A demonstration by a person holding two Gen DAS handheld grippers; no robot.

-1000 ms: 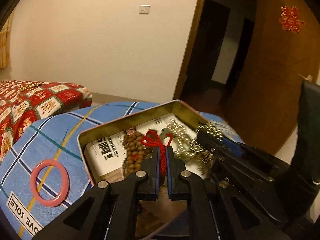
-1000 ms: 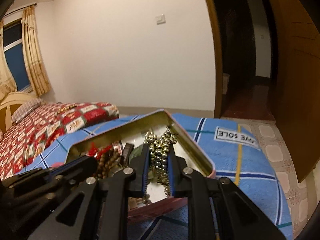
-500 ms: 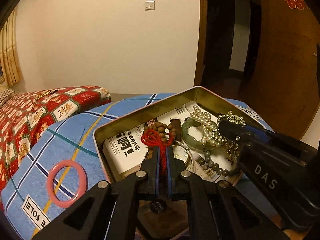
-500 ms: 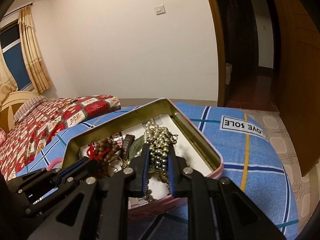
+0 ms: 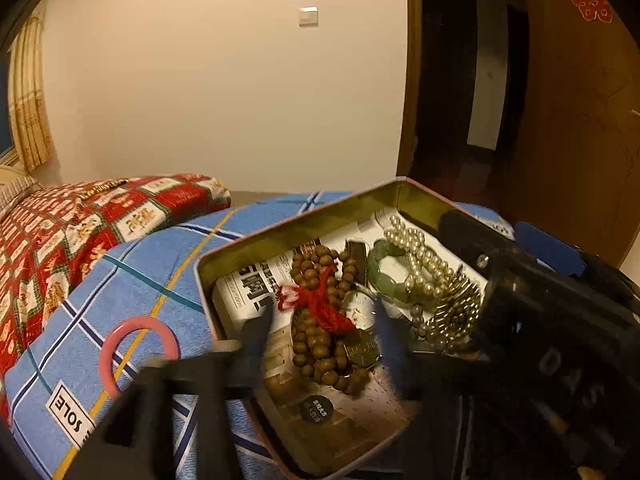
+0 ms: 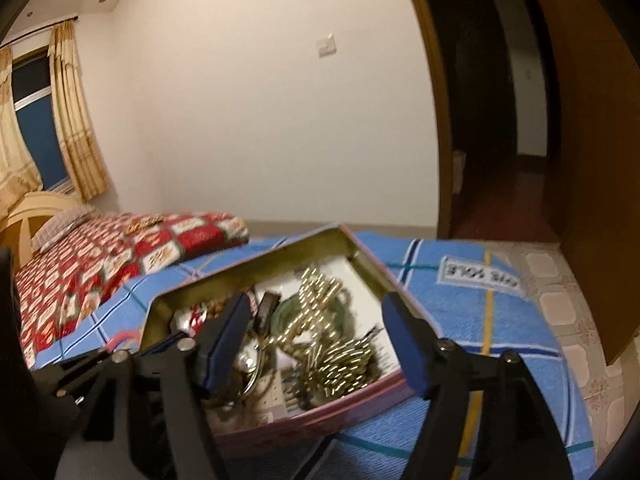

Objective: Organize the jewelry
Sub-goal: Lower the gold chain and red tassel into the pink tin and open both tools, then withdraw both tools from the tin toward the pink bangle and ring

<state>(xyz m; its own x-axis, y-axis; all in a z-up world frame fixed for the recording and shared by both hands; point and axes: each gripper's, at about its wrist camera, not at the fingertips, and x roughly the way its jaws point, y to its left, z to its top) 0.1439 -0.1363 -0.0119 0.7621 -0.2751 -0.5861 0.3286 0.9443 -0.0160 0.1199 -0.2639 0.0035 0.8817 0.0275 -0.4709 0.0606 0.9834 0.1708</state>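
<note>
Open metal tin [image 5: 280, 236] sits on a blue checked cloth [image 5: 132, 280] marked "LOVE SOLE"; whether a worktop or something else carries the cloth I cannot tell. Tin is lined with printed paper and holds the jewelry in a loose heap: brown wooden bead string [image 5: 316, 344] with a red tassel [image 5: 320, 308] lying across it, a small watch face [image 5: 360, 312] just beside the tassel, a green bangle [image 5: 384, 272], a pearl strand [image 5: 420, 256] draped over the bangle, and a tangle of gold-coloured beads [image 5: 456, 312] toward the tin's right side. Pink ring [image 5: 136, 352] lies outside the tin on the cloth, to its left, apart from the wall. Left gripper [image 5: 320, 328]: jaws have just been opening, now standing apart either side of the wooden beads and tassel, pressing on nothing. Right gripper [image 6: 316, 336]: jaws likewise just opened, wide apart over the gold beads, which lie loose in the tin. Both fingers blurred. Red patterned quilt [image 5: 80, 224] on the bed behind.
</note>
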